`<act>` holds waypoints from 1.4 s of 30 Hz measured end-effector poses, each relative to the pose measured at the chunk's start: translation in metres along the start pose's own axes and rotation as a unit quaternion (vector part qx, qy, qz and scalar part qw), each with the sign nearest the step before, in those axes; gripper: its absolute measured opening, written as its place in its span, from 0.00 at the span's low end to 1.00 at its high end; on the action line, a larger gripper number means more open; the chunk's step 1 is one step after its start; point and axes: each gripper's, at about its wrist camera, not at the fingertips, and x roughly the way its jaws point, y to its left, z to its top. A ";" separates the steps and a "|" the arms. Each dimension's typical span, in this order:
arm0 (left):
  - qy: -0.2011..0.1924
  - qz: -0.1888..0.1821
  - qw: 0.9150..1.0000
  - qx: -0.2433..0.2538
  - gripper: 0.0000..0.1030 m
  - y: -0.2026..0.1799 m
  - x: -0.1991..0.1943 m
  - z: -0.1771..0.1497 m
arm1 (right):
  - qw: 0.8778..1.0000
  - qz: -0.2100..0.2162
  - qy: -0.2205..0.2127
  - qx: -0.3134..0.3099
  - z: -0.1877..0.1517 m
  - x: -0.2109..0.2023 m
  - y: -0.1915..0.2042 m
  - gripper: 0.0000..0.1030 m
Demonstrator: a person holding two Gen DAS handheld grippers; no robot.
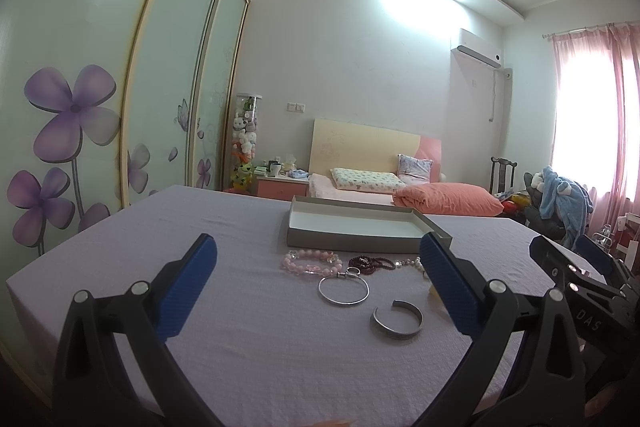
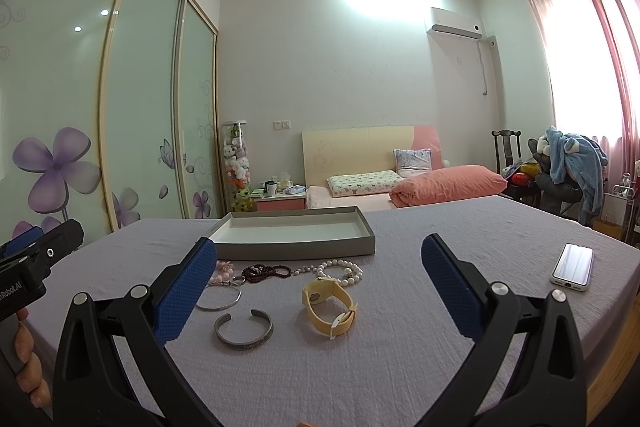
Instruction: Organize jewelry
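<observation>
Both grippers, left gripper (image 1: 318, 287) and right gripper (image 2: 319, 287), hover released. Grasp the rigid, light silver cuff bangle (image 2: 243, 331) across its band; bead strands are limp.

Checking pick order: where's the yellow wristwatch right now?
In the right wrist view the yellow wristwatch lies on the purple bedspread, right of the open silver cuff bangle and just in front of the white pearl bracelet.

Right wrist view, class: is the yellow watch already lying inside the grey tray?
No. The yellow watch lies on the purple cloth in front of the grey tray, whose white inside holds nothing.
</observation>
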 end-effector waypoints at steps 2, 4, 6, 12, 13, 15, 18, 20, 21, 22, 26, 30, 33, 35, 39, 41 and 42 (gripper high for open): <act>0.000 0.000 1.000 0.000 0.96 0.000 0.000 0.000 | 1.000 0.000 0.000 0.000 0.000 0.000 0.000 0.98; 0.000 0.000 1.000 0.000 0.96 0.000 0.000 0.000 | 1.000 0.000 0.000 0.000 0.000 0.000 0.000 0.98; 0.001 0.000 1.000 0.000 0.96 0.000 0.000 0.000 | 1.000 0.000 0.001 0.001 0.000 0.000 0.000 0.98; 0.003 -0.001 1.000 -0.001 0.96 0.002 0.005 -0.002 | 1.000 -0.001 0.004 0.001 0.000 0.002 0.002 0.98; 0.004 -0.001 1.000 -0.001 0.96 0.002 0.005 -0.003 | 1.000 -0.001 0.004 0.001 0.000 0.002 0.002 0.98; 0.005 -0.001 1.000 -0.001 0.96 0.001 0.006 -0.004 | 1.000 0.000 0.007 0.000 0.000 0.004 0.003 0.98; 0.011 -0.001 1.000 -0.001 0.96 0.001 0.010 -0.007 | 1.000 -0.001 0.016 0.000 -0.002 0.010 0.002 0.98; 0.018 -0.002 1.000 0.000 0.96 0.003 0.015 -0.010 | 1.000 0.000 0.027 0.002 -0.003 0.016 0.001 0.98; 0.023 -0.002 1.000 0.001 0.96 0.003 0.018 -0.011 | 0.999 0.001 0.033 0.004 -0.004 0.019 0.000 0.98; 0.029 -0.002 1.000 0.001 0.96 0.003 0.021 -0.012 | 0.999 0.001 0.040 0.005 -0.005 0.023 -0.001 0.98; 0.059 -0.011 0.998 0.002 0.96 0.004 0.040 -0.017 | 0.997 0.005 0.082 0.010 -0.011 0.045 -0.005 0.98; 0.088 -0.016 0.996 0.004 0.96 0.004 0.062 -0.019 | 0.989 0.015 0.145 0.014 -0.019 0.074 -0.010 0.98; 0.112 -0.025 0.993 -0.003 0.96 0.007 0.077 -0.021 | 0.981 0.013 0.194 0.016 -0.025 0.097 -0.013 0.98; 0.127 -0.030 0.991 -0.008 0.96 0.009 0.085 -0.023 | 0.975 0.008 0.222 0.013 -0.030 0.109 -0.013 0.98; 0.150 -0.035 0.988 -0.012 0.96 0.008 0.097 -0.027 | 0.959 0.022 0.282 0.029 -0.038 0.130 -0.019 0.97; 0.160 -0.034 0.986 -0.013 0.96 0.007 0.100 -0.031 | 0.952 0.018 0.304 0.031 -0.042 0.137 -0.020 0.95; 0.165 -0.036 0.986 -0.014 0.96 0.007 0.102 -0.032 | 0.947 0.010 0.318 0.029 -0.043 0.141 -0.020 0.93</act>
